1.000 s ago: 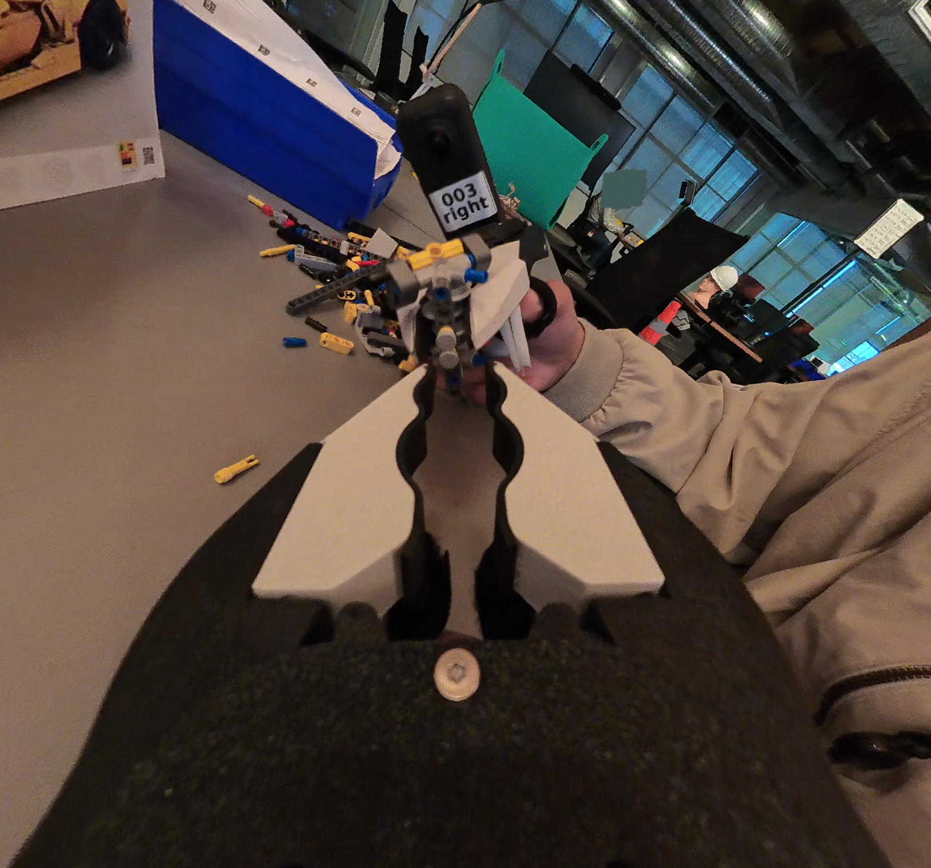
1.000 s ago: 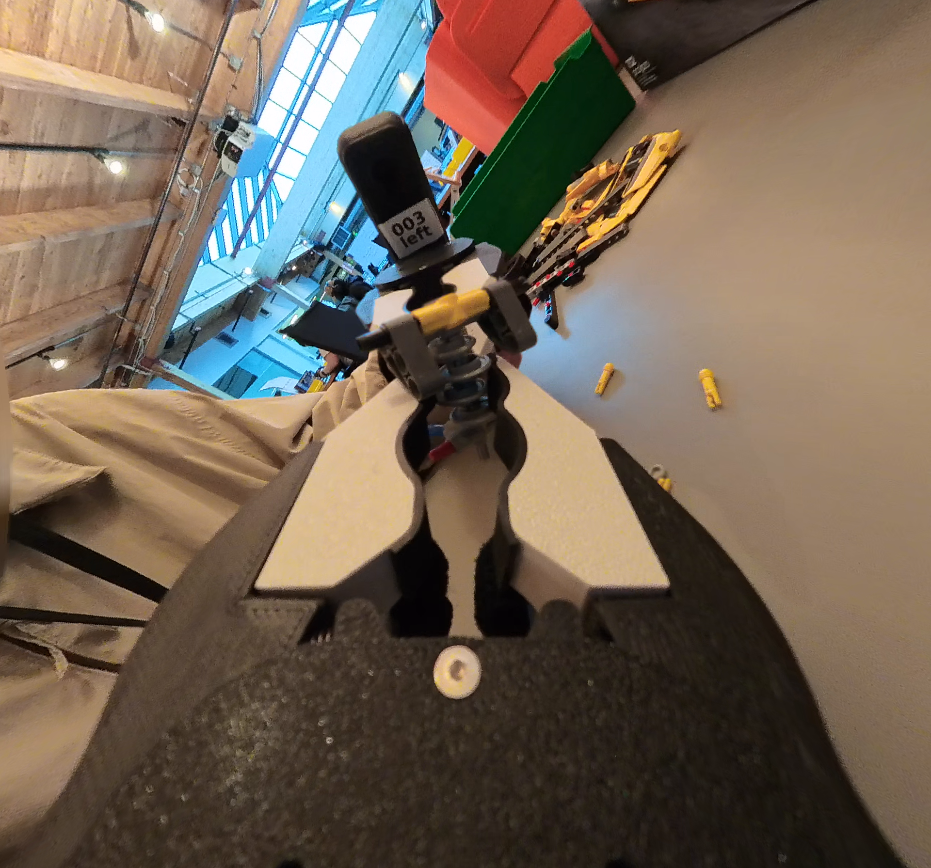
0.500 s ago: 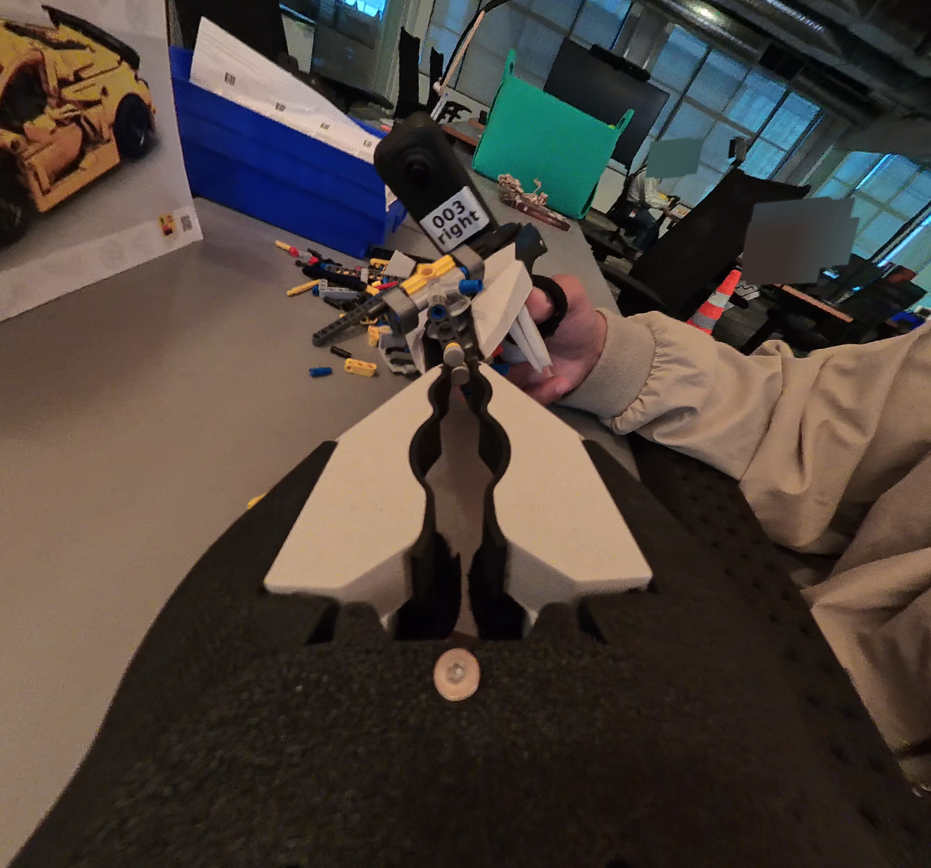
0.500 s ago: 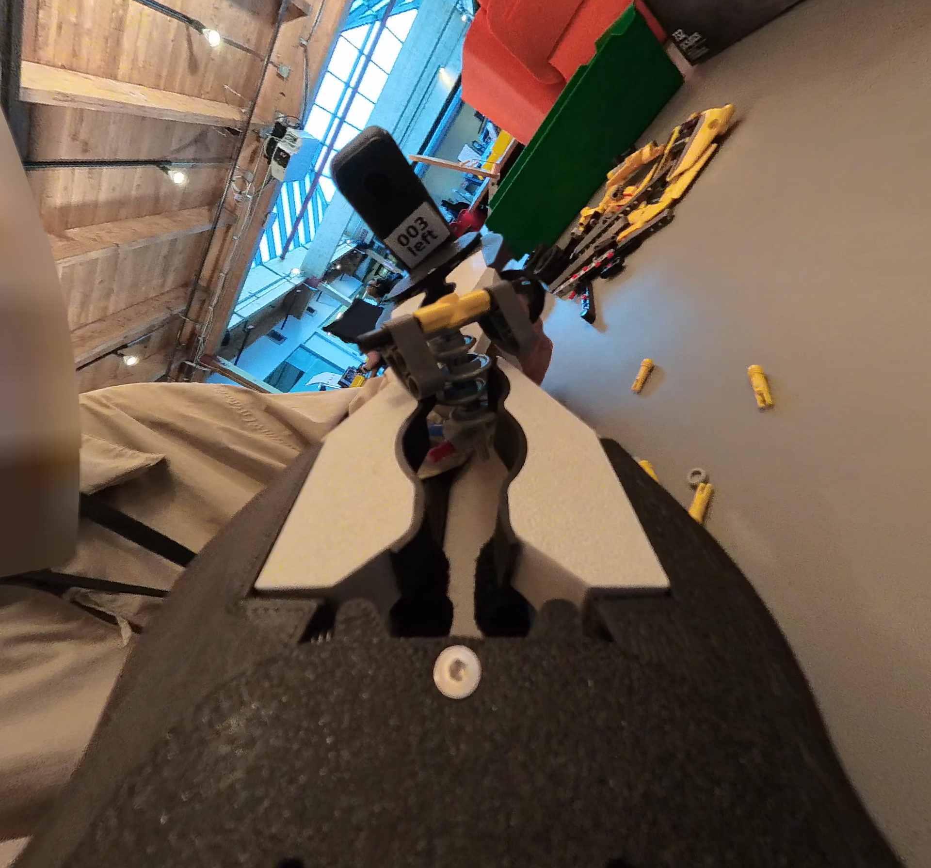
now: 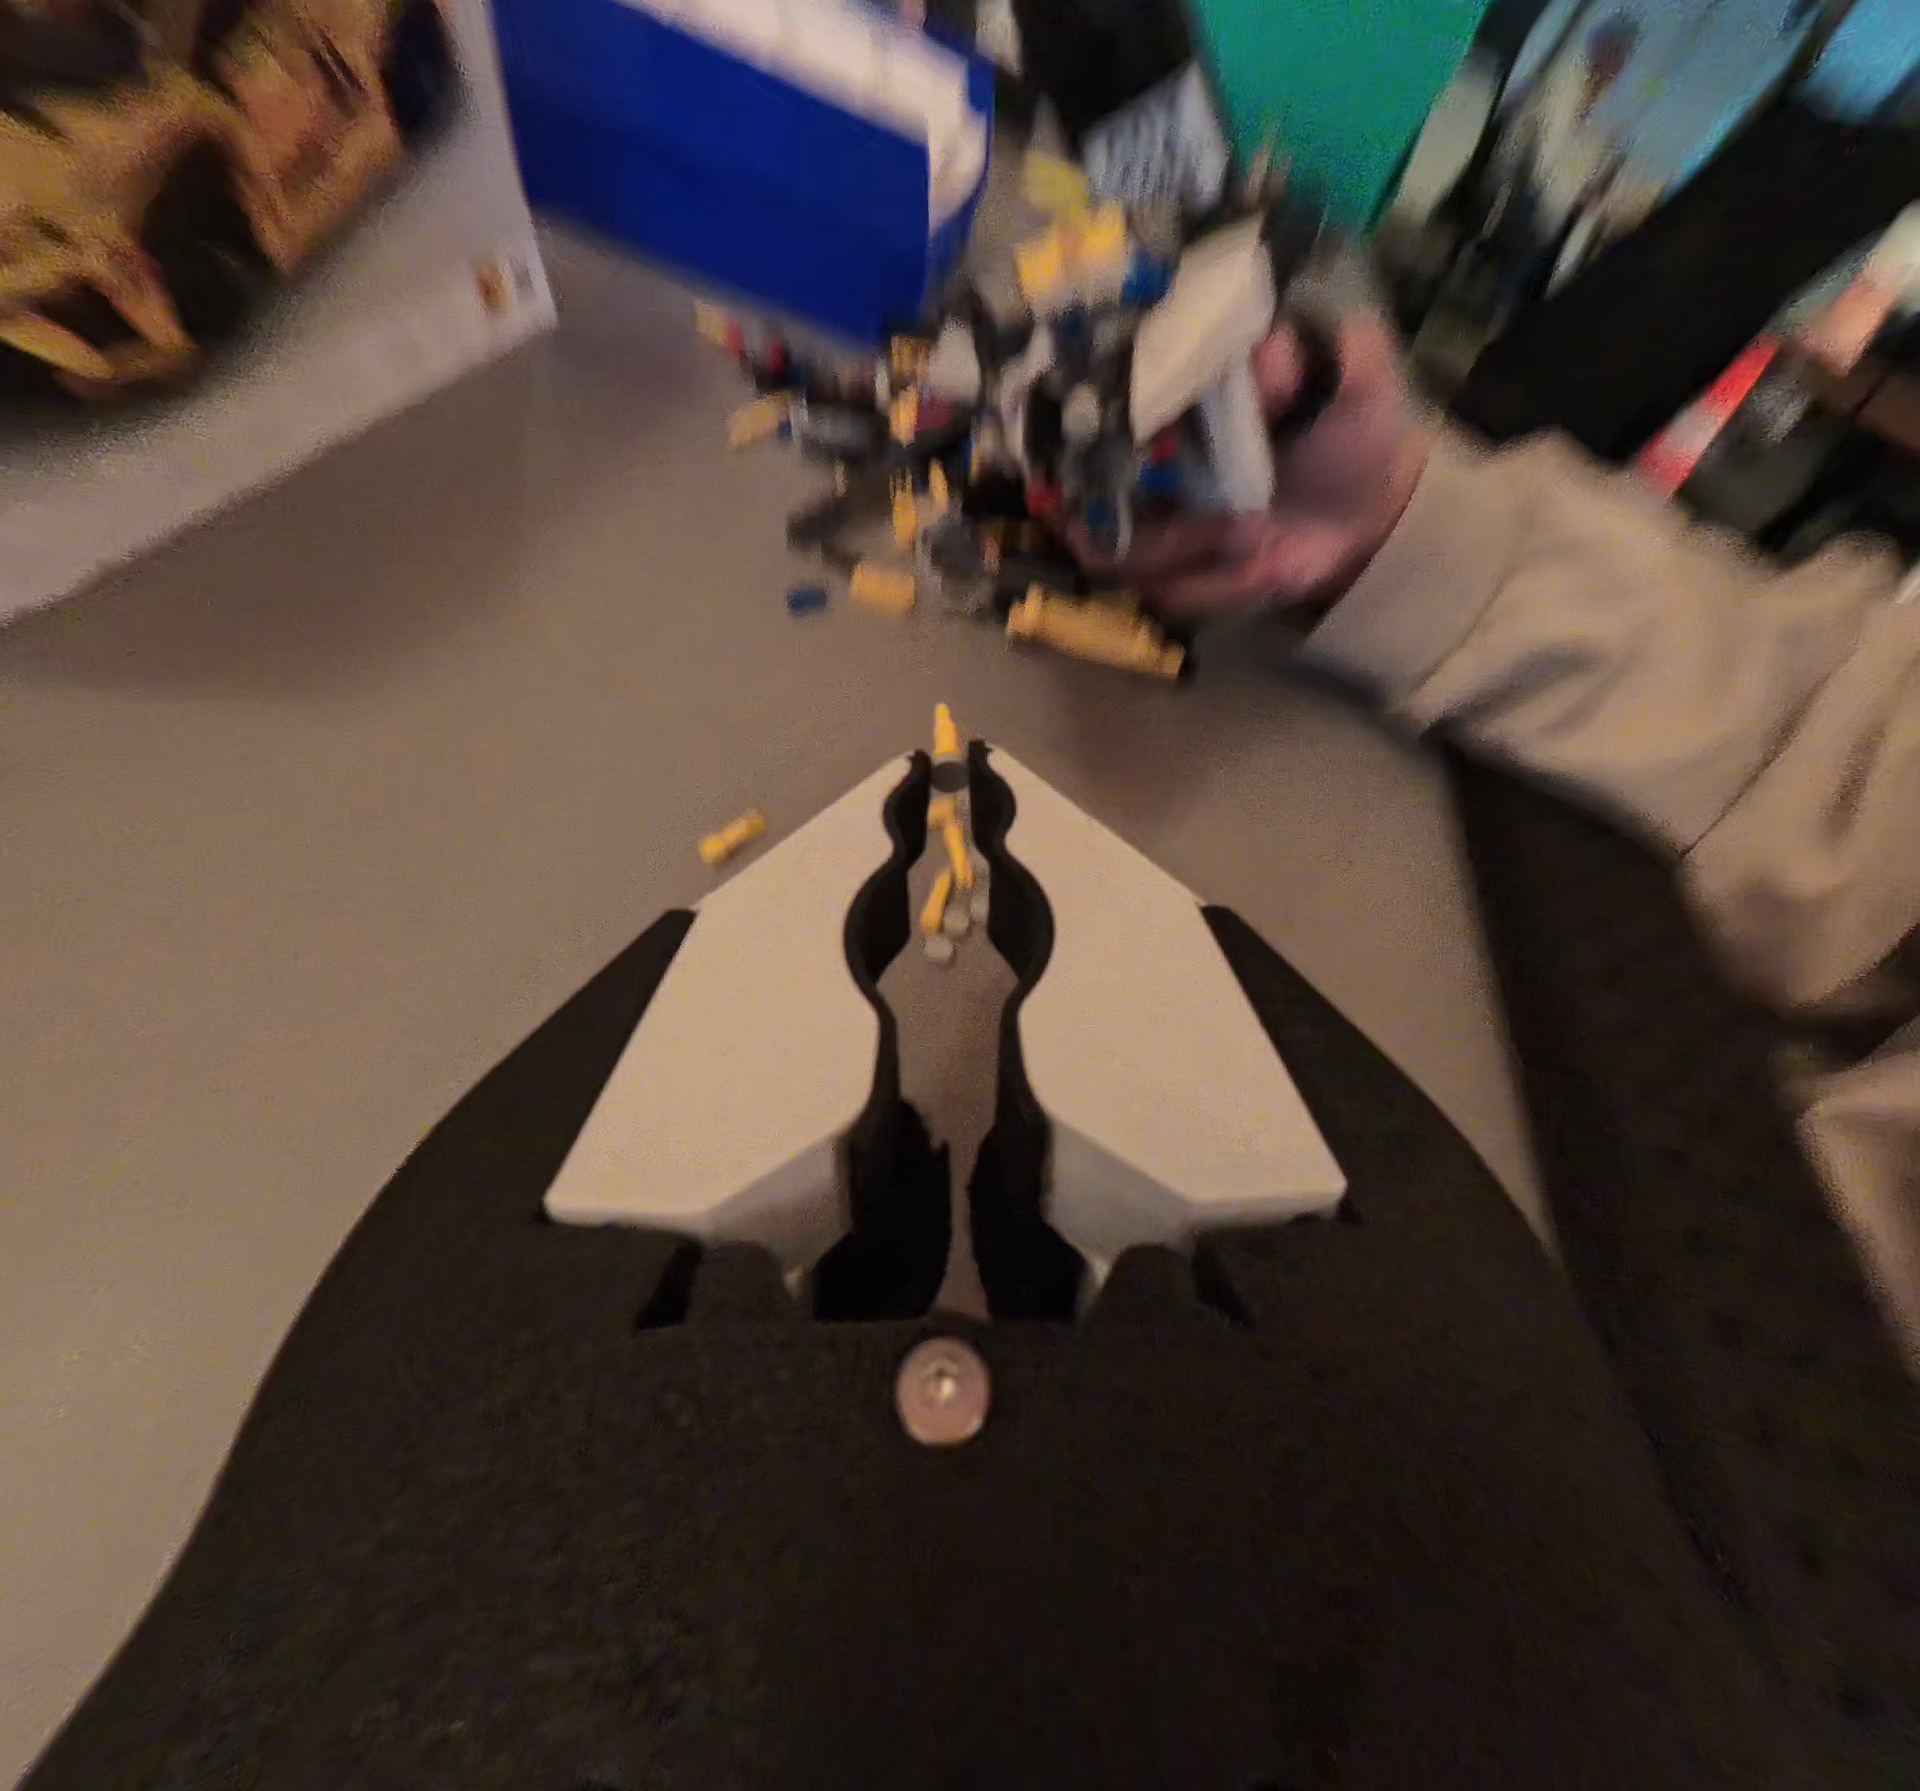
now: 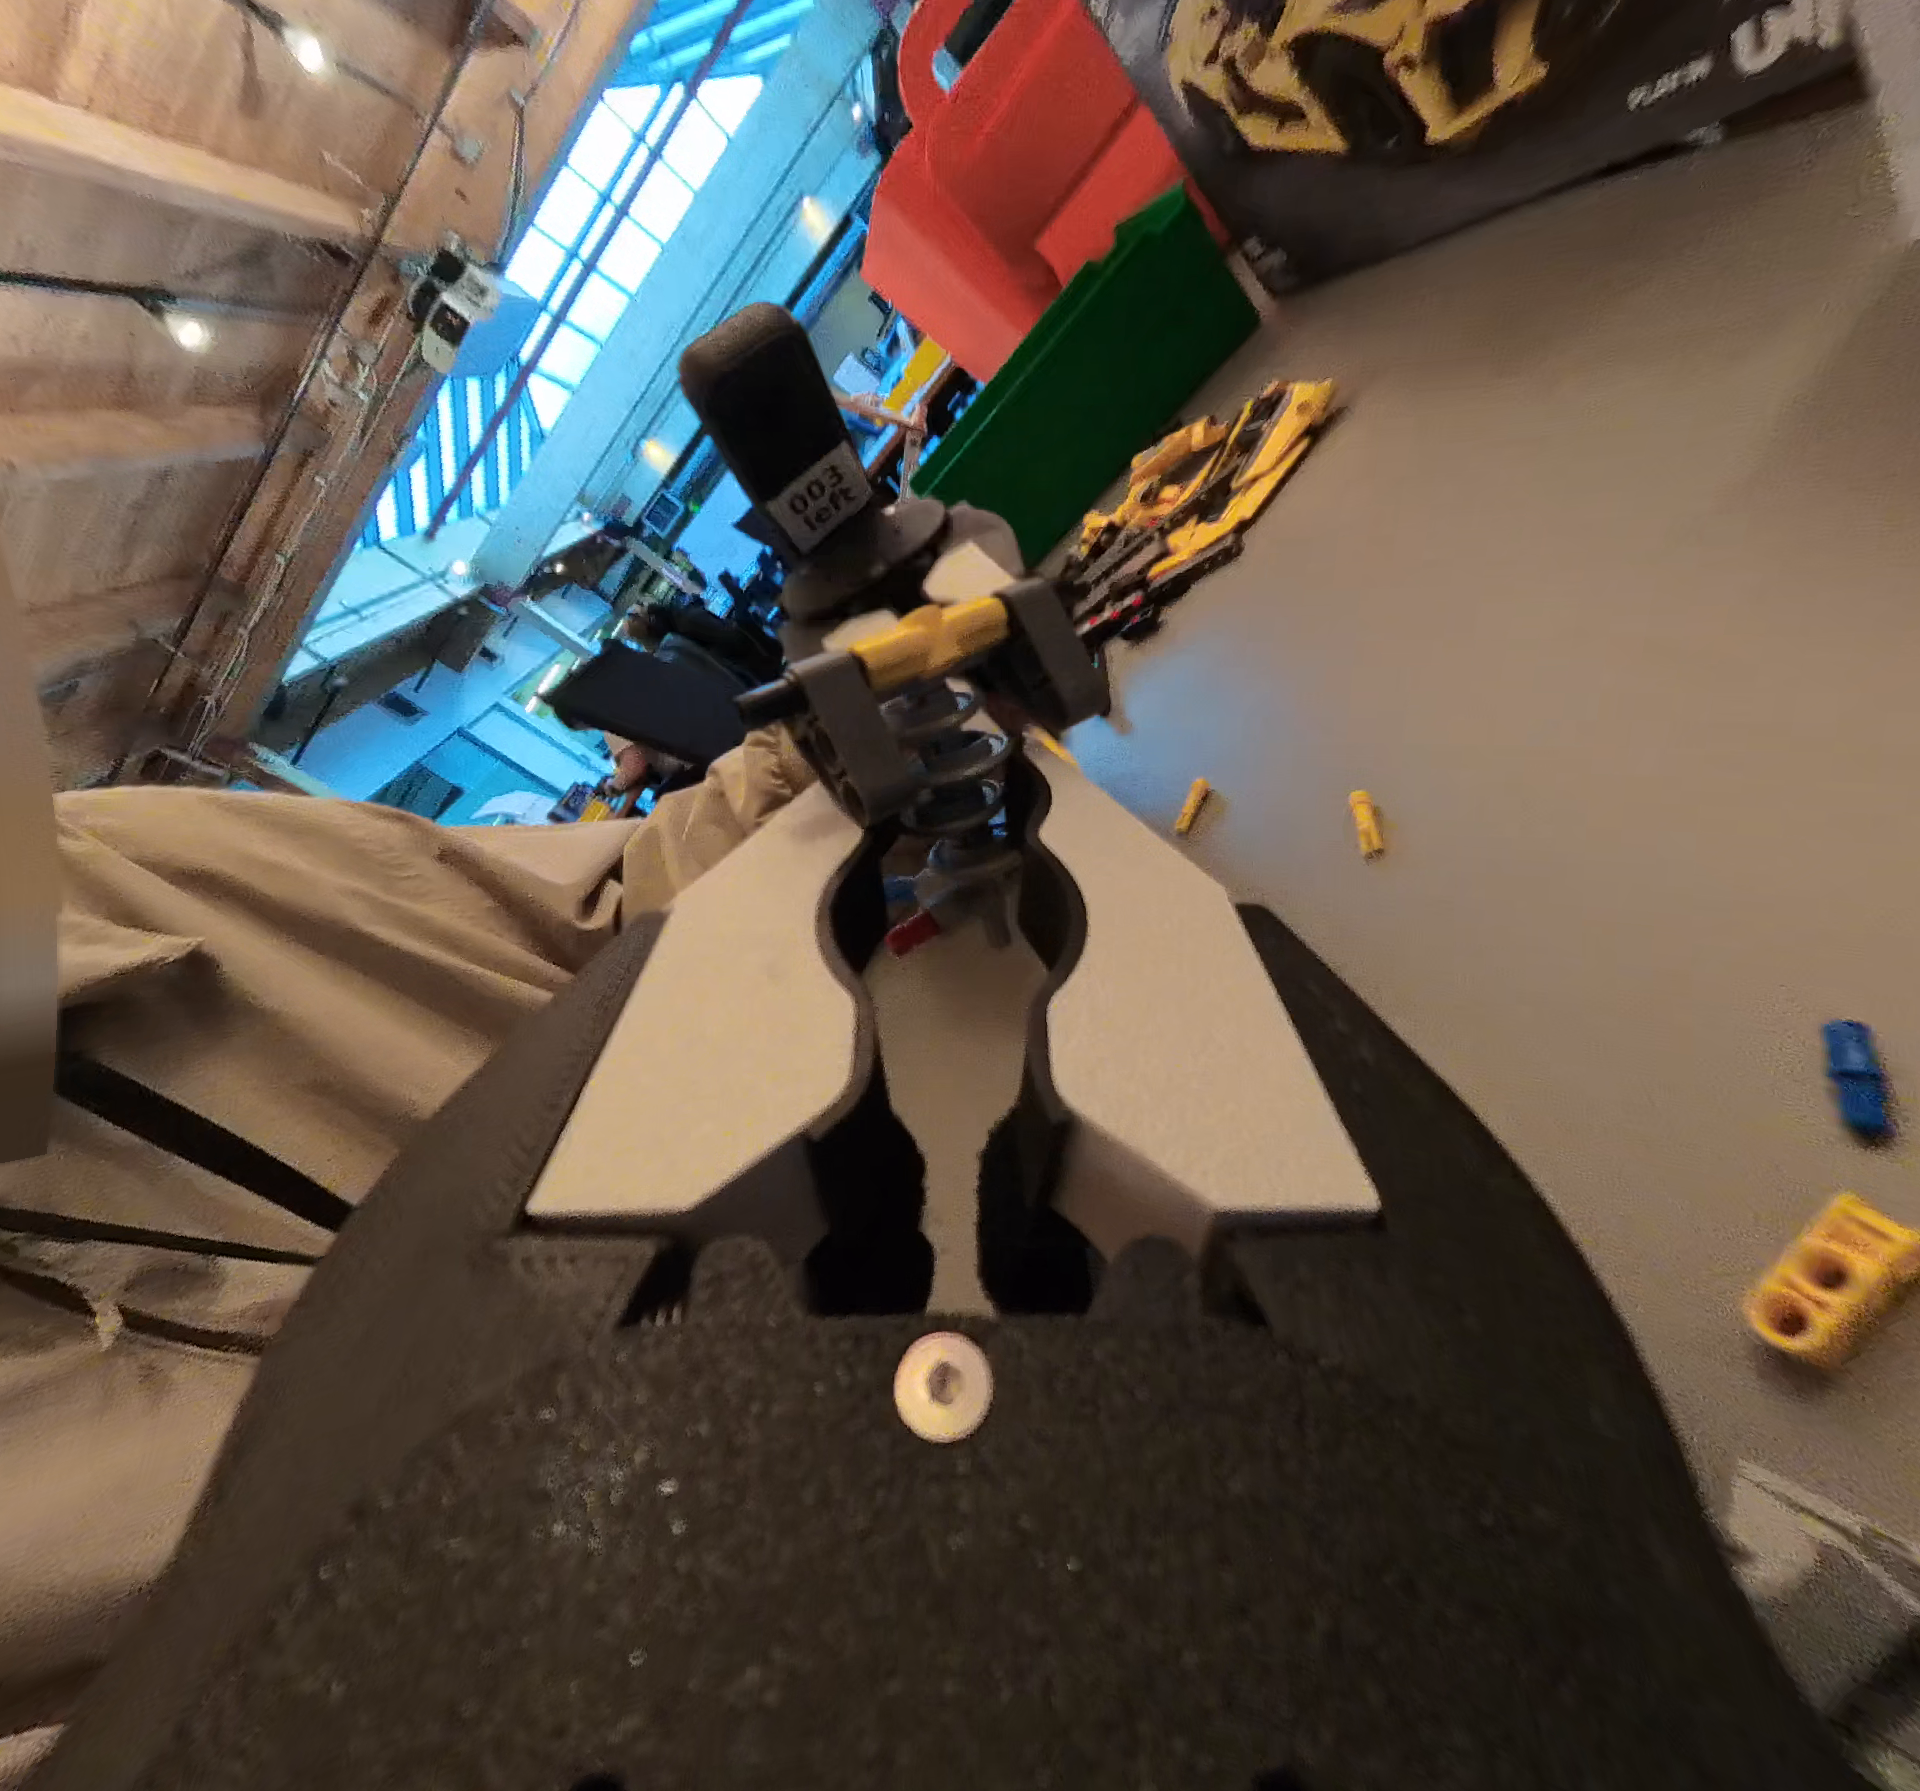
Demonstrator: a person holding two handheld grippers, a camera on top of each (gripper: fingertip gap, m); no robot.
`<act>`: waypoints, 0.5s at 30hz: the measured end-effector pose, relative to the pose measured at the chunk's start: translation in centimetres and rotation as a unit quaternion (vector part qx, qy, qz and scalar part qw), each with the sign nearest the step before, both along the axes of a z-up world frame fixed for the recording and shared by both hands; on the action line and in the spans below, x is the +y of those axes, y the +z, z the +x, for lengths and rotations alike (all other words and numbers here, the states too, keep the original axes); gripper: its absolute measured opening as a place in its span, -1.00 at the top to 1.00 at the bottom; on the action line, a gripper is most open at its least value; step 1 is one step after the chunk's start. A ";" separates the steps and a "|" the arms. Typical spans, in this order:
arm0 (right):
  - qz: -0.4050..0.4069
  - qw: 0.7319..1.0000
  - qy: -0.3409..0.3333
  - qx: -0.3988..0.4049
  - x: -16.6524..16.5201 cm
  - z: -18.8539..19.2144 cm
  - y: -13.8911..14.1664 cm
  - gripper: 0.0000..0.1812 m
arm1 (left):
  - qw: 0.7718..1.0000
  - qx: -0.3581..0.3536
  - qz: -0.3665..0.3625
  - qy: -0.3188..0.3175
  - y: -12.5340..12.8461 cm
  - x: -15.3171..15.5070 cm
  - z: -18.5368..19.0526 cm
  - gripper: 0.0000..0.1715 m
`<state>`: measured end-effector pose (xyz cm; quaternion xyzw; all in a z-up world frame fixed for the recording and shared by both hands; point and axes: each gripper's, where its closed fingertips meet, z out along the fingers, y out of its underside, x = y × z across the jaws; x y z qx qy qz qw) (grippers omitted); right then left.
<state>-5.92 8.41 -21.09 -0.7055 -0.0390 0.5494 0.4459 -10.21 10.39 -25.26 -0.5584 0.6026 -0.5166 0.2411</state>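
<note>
My right gripper (image 6: 951,806) is shut on a small brick assembly (image 6: 935,650): a grey frame with a yellow cross-piece and a coil spring, held above the grey table. My left gripper (image 5: 945,767) is nearly shut, low over the table and apart from the assembly. A small yellow pin (image 5: 943,728) with a dark collar appears pinched at its tips. The left wrist view is blurred by motion. It shows the right gripper's white fingers (image 5: 1205,339) farther off with the assembly (image 5: 1081,411). The left gripper's black camera (image 6: 774,432) stands behind the assembly.
A pile of loose parts (image 5: 935,494) lies before a blue bin (image 5: 727,141) and a box with a yellow car picture (image 5: 208,131). A person's beige sleeve (image 5: 1610,650) lies at right. Red bins (image 6: 997,131), a green bin (image 6: 1101,370), a part-built yellow model (image 6: 1205,494) and loose pegs (image 6: 1366,822) show. One gripper's finger ends stand about 7 centimeters off the other's.
My left gripper has pulled back from the assembly and dropped toward the table, now blurred by motion. My right gripper has kept its hold on the assembly and shifted slightly.
</note>
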 end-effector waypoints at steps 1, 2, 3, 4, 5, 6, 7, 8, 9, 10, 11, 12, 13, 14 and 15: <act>-0.003 1.000 0.010 0.008 0.0 -0.5 0.0 0.80 | 0.999 0.019 0.025 -0.010 -1.2 -1.0 0.5 0.92; -0.007 1.000 0.016 0.022 0.1 -0.8 0.1 0.81 | 0.999 0.025 0.034 -0.016 -1.8 -2.0 0.9 0.92; -0.013 0.999 0.013 0.029 0.3 -0.7 -0.1 0.80 | 0.998 0.033 0.041 -0.020 -2.3 -2.6 1.2 0.92; -0.022 0.999 0.008 0.026 0.5 -0.6 -0.5 0.80 | 0.997 0.039 0.058 -0.018 -2.7 -2.8 1.4 0.92; -0.033 0.999 0.001 0.016 0.6 -0.3 -1.1 0.80 | 0.996 0.037 0.075 -0.015 -2.8 -2.8 1.6 0.92; -0.046 0.999 -0.008 0.002 0.8 0.0 -1.8 0.80 | 0.996 0.022 0.082 -0.014 -2.4 -2.8 1.7 0.92; -0.059 0.998 -0.017 -0.014 0.9 0.3 -2.5 0.80 | 0.997 0.000 0.078 -0.010 -1.6 -2.8 1.7 0.92; -0.073 0.996 -0.026 -0.040 1.0 0.6 -3.5 0.80 | 0.997 -0.019 0.070 -0.003 -0.8 -2.6 1.8 0.92; -0.092 0.992 -0.031 -0.078 0.9 0.9 -4.7 0.79 | 0.997 -0.033 0.065 0.001 -0.1 -2.3 1.7 0.92; -0.108 0.986 -0.036 -0.119 0.9 1.2 -6.0 0.79 | 0.997 -0.047 0.063 0.000 0.5 -2.2 1.5 0.92; -0.116 0.980 -0.036 -0.159 0.7 1.2 -7.0 0.79 | 0.996 -0.062 0.067 0.000 1.0 -2.0 1.3 0.92; -0.124 0.972 -0.030 -0.195 0.4 1.1 -7.9 0.79 | 0.994 -0.079 0.074 0.002 1.5 -1.8 1.2 0.92; -0.127 0.965 -0.029 -0.229 0.3 0.9 -8.5 0.78 | 0.992 -0.093 0.081 0.002 1.9 -1.7 1.0 0.92; -0.124 0.957 -0.035 -0.259 0.3 0.8 -8.9 0.78 | 0.991 -0.098 0.087 0.002 2.0 -1.5 0.9 0.92; -0.122 0.951 -0.035 -0.283 0.3 0.6 -9.1 0.78 | 0.991 -0.097 0.094 0.007 2.0 -1.2 0.9 0.92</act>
